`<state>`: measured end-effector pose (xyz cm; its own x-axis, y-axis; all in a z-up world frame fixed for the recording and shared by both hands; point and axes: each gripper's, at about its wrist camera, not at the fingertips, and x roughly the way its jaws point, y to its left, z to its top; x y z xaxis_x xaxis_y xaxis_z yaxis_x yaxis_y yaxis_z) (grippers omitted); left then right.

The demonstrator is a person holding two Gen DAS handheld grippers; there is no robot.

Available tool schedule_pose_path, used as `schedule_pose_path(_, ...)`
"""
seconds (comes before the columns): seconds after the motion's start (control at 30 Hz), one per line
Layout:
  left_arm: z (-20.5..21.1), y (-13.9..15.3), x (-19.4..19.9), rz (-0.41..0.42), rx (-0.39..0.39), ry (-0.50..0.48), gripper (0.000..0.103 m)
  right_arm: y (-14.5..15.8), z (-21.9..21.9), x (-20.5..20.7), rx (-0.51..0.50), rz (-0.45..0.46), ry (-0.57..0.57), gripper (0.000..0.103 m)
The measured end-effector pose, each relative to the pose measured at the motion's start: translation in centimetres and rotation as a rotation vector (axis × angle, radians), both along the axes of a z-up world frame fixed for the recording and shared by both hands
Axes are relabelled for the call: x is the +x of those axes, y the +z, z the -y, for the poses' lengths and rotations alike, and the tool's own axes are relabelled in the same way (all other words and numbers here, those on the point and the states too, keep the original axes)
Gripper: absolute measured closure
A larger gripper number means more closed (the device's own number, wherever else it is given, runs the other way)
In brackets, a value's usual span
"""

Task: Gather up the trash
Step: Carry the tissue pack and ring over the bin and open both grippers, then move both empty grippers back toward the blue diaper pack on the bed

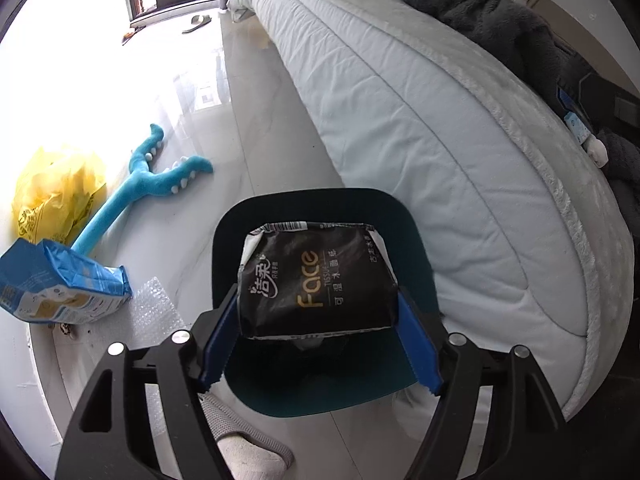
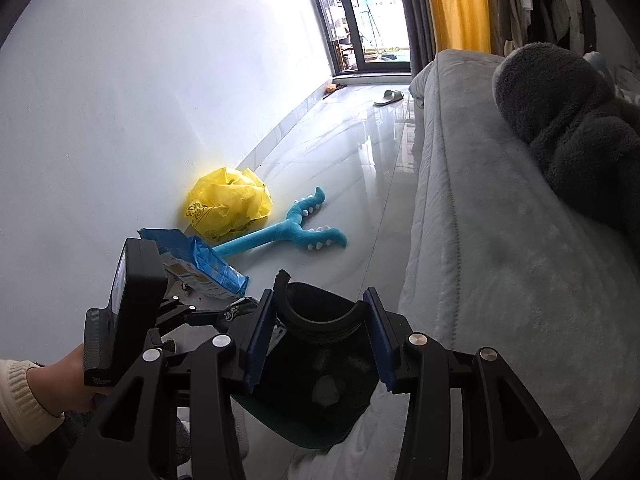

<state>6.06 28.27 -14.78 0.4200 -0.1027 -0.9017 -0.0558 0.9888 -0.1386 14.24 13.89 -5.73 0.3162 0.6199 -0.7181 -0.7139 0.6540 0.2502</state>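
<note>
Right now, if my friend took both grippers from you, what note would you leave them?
Left gripper: jaws on the sides of the black tissue pack, which is held over the mouth of the dark bin.
Right gripper: jaws shut on the bin's rim.
Done: the pack has been picked up but not yet dropped in.
Left: drop it in, then probably fetch the blue packet, bubble wrap and yellow bag from the floor by the wall.
</note>
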Motion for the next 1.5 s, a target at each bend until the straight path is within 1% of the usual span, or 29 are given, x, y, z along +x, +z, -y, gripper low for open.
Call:
schedule_pose_path(0.03, -0.2, 0.1, -0.3, 0.006, -0.001, 0.0, 0.012, -0.2, -0.4, -0.1, -0.002, -0.003, 0.003, 0.058)
schedule_pose_path(0.07, -0.4, 0.3, -0.5, 0.02, 0.002, -0.001, 0.01, -0.4, -0.9, -0.2, -0.004, -0.007, 0.007, 0.058)
schedule_pose_path(0.1, -0.6, 0.5, -0.7, 0.03, 0.006, -0.005, 0.009, -0.7, -1.4, -0.2, -0.007, -0.012, 0.011, 0.058)
schedule_pose_path(0.17, -1.2, 0.8, -1.1, 0.047, 0.012, -0.005, 0.009, -1.1, -2.1, -0.4, -0.015, -0.016, 0.017, 0.058)
schedule_pose_path(0.3, -2.6, 1.7, -2.0, 0.097, -0.003, 0.022, 0.009, -2.4, -4.0, -0.6, -0.041, -0.04, 0.031, 0.058)
schedule_pose_path(0.43, -4.1, 3.4, -2.9, 0.17, -0.01, 0.045, 0.009, -4.2, -5.6, -0.6, -0.077, -0.062, 0.04, 0.058)
schedule_pose_path(0.67, -5.9, 6.7, -3.9, 0.302, 0.014, 0.075, 0.009, -8.0, -8.4, -0.6, -0.147, -0.117, 0.061, 0.058)
schedule_pose_path(0.83, -7.0, 8.2, -4.2, 0.351, 0.014, 0.101, 0.009, -10.5, -10.2, -1.0, -0.195, -0.148, 0.078, 0.058)
schedule_pose_path(0.97, -7.5, 9.6, -4.7, 0.402, -0.007, 0.123, 0.01, -11.8, -11.1, -1.4, -0.229, -0.157, 0.09, 0.058)
schedule_pose_path(1.07, -7.5, 10.5, -5.0, 0.432, 0.009, 0.122, 0.01, -12.8, -11.7, -1.6, -0.252, -0.169, 0.1, 0.057)
schedule_pose_path(1.3, -7.2, 12.0, -5.0, 0.473, -0.002, 0.119, 0.016, -14.5, -12.6, -2.1, -0.295, -0.187, 0.12, 0.056)
schedule_pose_path(1.4, -6.9, 12.4, -5.1, 0.487, -0.011, 0.118, 0.019, -15.0, -12.5, -2.1, -0.32, -0.207, 0.124, 0.054)
schedule_pose_path(1.43, -6.9, 12.6, -5.1, 0.491, -0.014, 0.116, 0.02, -14.9, -12.4, -2.3, -0.325, -0.201, 0.122, 0.05)
schedule_pose_path(1.47, -6.7, 12.8, -5.1, 0.499, -0.014, 0.113, 0.02, -14.9, -12.4, -2.4, -0.329, -0.195, 0.121, 0.043)
schedule_pose_path(1.5, -6.6, 13.1, -5.1, 0.506, -0.014, 0.11, 0.021, -14.6, -12.2, -2.4, -0.33, -0.19, 0.121, 0.041)
